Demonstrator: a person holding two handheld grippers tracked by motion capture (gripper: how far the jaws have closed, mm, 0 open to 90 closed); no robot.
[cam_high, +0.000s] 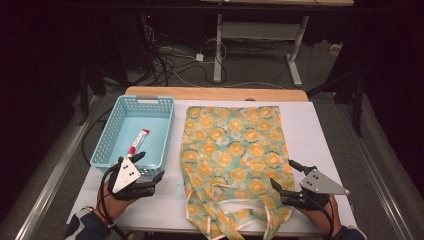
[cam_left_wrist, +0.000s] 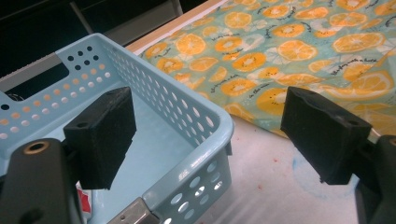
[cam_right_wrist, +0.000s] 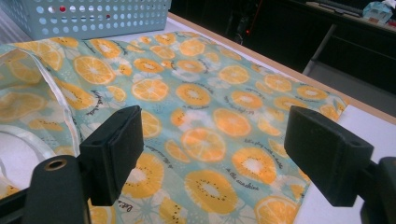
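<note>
My left gripper (cam_high: 141, 167) hangs jaws apart, empty, over the blue basket's (cam_high: 102, 146) near corner, red-and-white packet (cam_high: 139, 141) just ahead inside; my right gripper (cam_high: 288, 176) gapes empty above the orange-print tote bag's (cam_high: 232, 150) edge.

Orange-print tote bag (cam_high: 232, 160) flat on table, handles toward person, beside blue basket (cam_high: 112, 145).

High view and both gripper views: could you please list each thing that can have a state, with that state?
Blue basket: upright on the table, holding one packet.
Red and white packet: lying flat on the basket floor.
Orange-print bag: laid flat beside the basket, handles toward the person.
Left gripper: jaws open, astride the basket's near corner, holding nothing.
Right gripper: jaws open over the bag's right edge, holding nothing.
</note>
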